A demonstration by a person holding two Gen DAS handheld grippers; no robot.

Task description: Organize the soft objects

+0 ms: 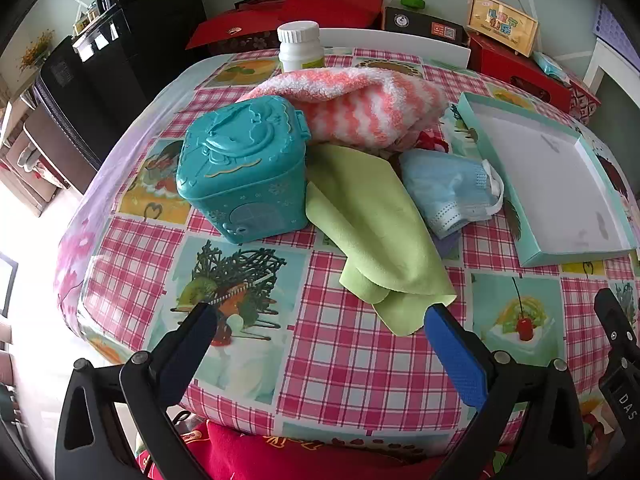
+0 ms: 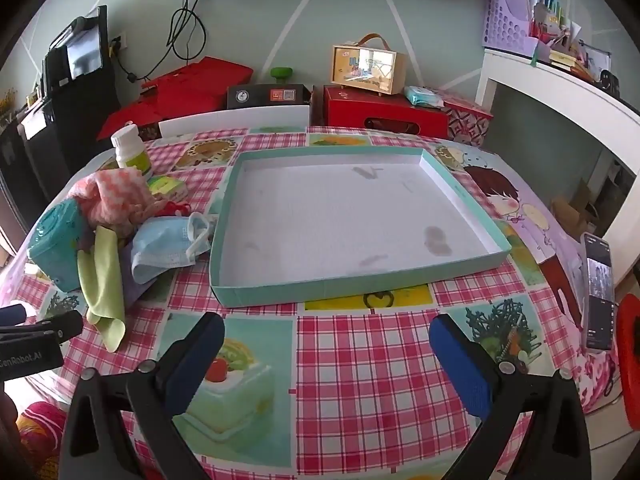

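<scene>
A green cloth (image 1: 376, 232) lies on the table, with a blue face mask (image 1: 452, 190) to its right and a pink-and-white striped fuzzy cloth (image 1: 360, 108) behind. My left gripper (image 1: 320, 316) is open and empty, just short of the green cloth's near corner. An empty teal cardboard tray (image 2: 320, 290) sits ahead of my right gripper (image 2: 326, 330), which is open and empty above the tablecloth. The pile also shows in the right wrist view: the green cloth (image 2: 102, 280), the mask (image 2: 164, 246) and the striped cloth (image 2: 116, 196). The tray shows at the right of the left wrist view (image 1: 576, 256).
A teal plastic lidded box (image 1: 244, 172) stands left of the cloths. A white pill bottle (image 1: 300, 46) stands behind the pile. A small green packet (image 2: 168, 186) lies near the bottle. A phone (image 2: 598, 292) rests at the table's right edge. Red boxes (image 2: 384, 116) line the back.
</scene>
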